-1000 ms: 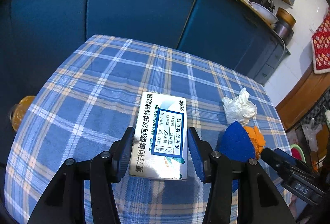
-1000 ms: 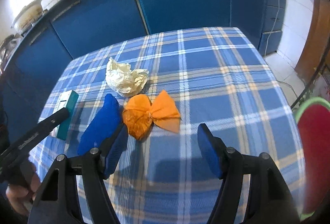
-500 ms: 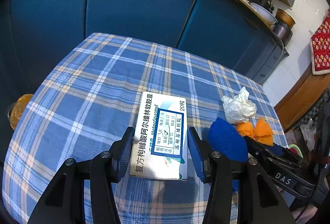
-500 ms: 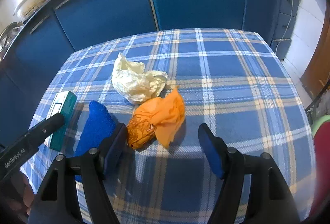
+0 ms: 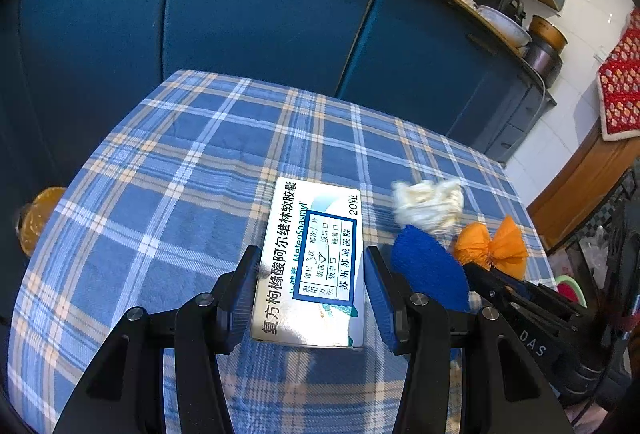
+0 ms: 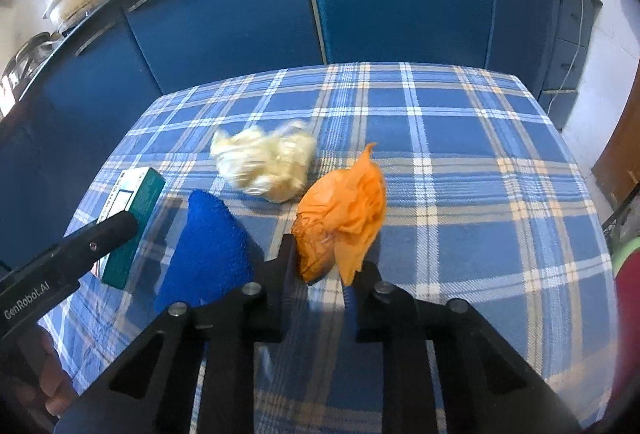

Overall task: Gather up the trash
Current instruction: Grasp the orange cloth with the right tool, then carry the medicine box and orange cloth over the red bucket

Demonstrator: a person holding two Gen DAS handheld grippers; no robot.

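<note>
Trash sits on our blue plaid tablecloth point(image 6: 460, 162). Our right gripper point(image 6: 320, 270) is clamped on the orange wrapper point(image 6: 344, 214), its fingers pinching the lower end. Our left gripper point(image 5: 310, 298) is spread apart around the medicine box point(image 5: 312, 266), pads just beside its long edges. Between them lies a blue scrap point(image 6: 208, 250); a crumpled white tissue point(image 6: 266, 164), blurred, sits behind.
</note>
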